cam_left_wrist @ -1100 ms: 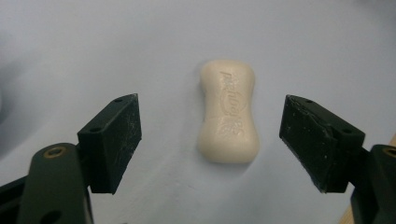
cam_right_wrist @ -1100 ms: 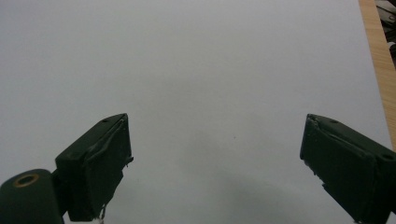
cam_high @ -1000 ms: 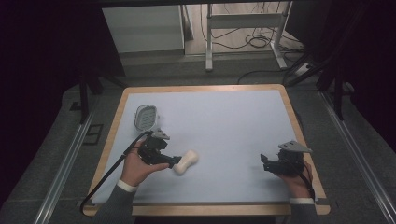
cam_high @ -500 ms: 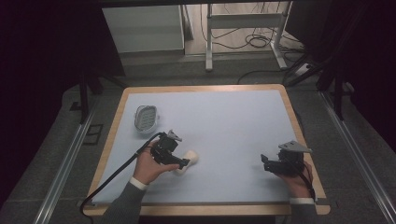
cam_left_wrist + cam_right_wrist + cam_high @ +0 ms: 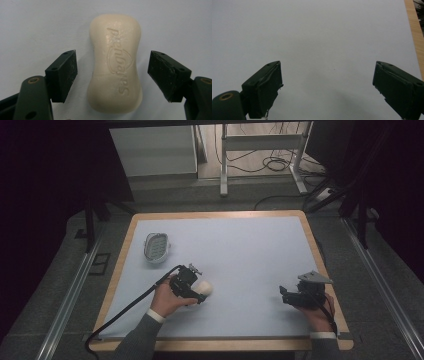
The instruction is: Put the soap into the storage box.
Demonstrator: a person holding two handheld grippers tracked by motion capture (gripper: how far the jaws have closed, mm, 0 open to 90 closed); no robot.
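Left gripper, jaws apart and clear of both flanks, straddles a cream soap bar lying flat on the table, embossed face up. Right gripper rests agape over bare table. The bar looks rigid, fairly light and probably slick; its narrowed waist is the likeliest hold

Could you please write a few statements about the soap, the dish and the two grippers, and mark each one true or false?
1. The soap lies between the left gripper's open jaws. True.
2. The right gripper is shut on the soap. False: it is open over bare table.
3. The soap dish holds the soap. False: the soap lies apart from it, on the table.
4. The soap has lettering pressed into it. True.
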